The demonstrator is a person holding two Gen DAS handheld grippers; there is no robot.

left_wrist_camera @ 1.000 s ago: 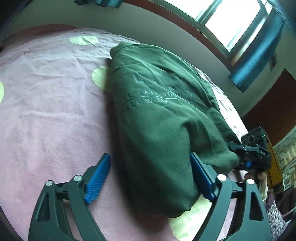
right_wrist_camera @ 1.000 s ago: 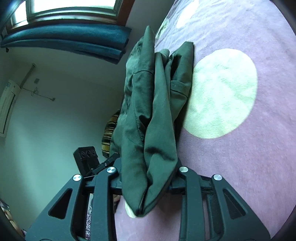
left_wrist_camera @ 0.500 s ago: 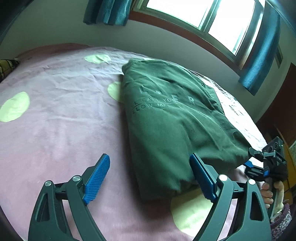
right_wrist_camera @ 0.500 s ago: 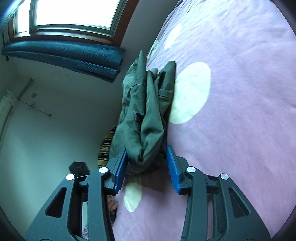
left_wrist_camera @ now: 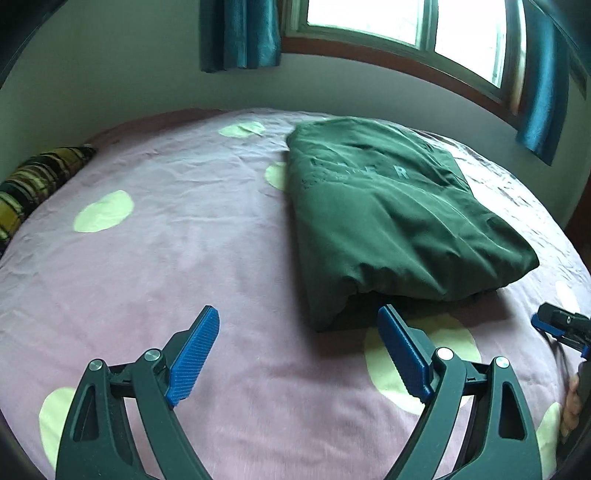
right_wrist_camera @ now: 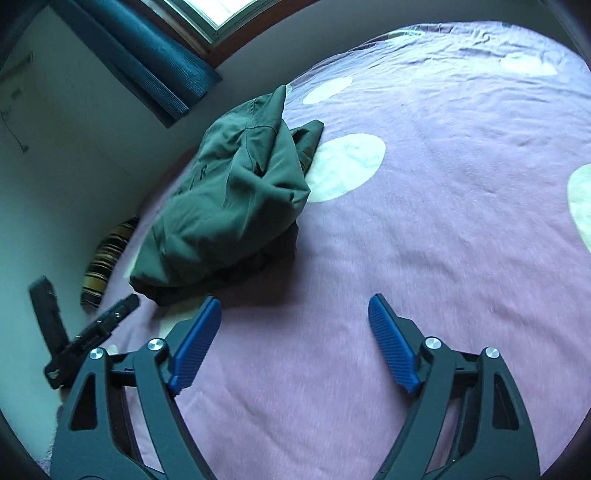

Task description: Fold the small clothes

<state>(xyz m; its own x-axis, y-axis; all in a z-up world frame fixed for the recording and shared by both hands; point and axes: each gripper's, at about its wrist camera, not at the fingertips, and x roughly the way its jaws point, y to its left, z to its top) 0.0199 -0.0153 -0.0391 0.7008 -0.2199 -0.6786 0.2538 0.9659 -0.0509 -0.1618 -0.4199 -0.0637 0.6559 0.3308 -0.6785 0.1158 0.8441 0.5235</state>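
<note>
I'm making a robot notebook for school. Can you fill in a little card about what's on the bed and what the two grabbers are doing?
garment: dark green top, folded, lying on the bed
lettering: pale letters on top, too blurred to read
bed cover: pink sheet with pale green dots
pillow: striped pillow at the bed's far edge
left gripper: open, holding nothing, just short of the garment
right gripper: open, holding nothing, apart from the garment
window: window with teal curtains

Bed (left_wrist_camera: pixel 155 258): pink sheet with pale green dots. Window (left_wrist_camera: pixel 406 22) at 1 o'clock, bright daylight, wooden frame. Teal curtains (left_wrist_camera: pixel 240 33) at 12 and 2 o'clock. Pale wall (left_wrist_camera: pixel 110 74) behind. Striped pillow (left_wrist_camera: pixel 33 184) at 9 o'clock.
</note>
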